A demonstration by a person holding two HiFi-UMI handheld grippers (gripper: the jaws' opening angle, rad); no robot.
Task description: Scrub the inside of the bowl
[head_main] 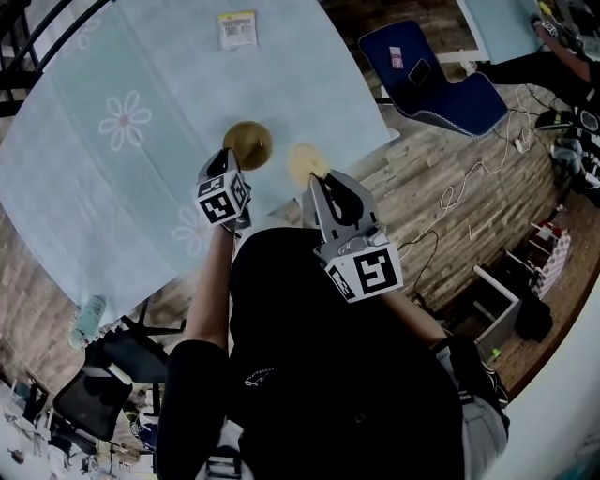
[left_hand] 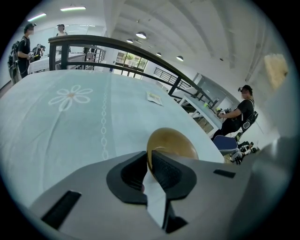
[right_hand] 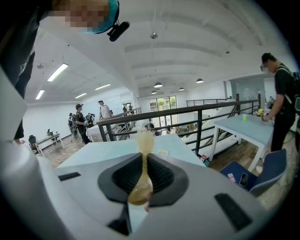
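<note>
Left claw (head_main: 234, 173): closed on the rim of the bowl (head_main: 247, 143). In the left gripper view the claw (left_hand: 149, 168) is seen with its two dark pads clamped on either side of the thin rim, with the gold-brown bowl (left_hand: 172, 143) standing out just beyond them. The bowl is held tilted, so that it is seen as a rounded disc.

Location of the bowl: over the near edge of the bench (head_main: 141, 75), which is covered with a pale blue cloth bearing a white flower pattern. Whether the bowl rests on the bench or is raised off it cannot be determined.

Right claw (head_main: 319, 187): closed on a thin yellowish sponge (head_main: 305, 162). In the right gripper view the claw (right_hand: 143, 176) is seen with its pads pressed nearly together, the sponge (right_hand: 140, 188) squeezed flat between them and its frayed upper end projecting past the tips.

Relation of the two: the sponge is held just to the right of the bowl, close beside it but apart. It is not inside the bowl.

Other items noted: a small packet (head_main: 236, 29) lies on the far part of the bench, well apart from the bowl. A blue chair (head_main: 441, 89) stands on the wooden floor to the right of the bench.
</note>
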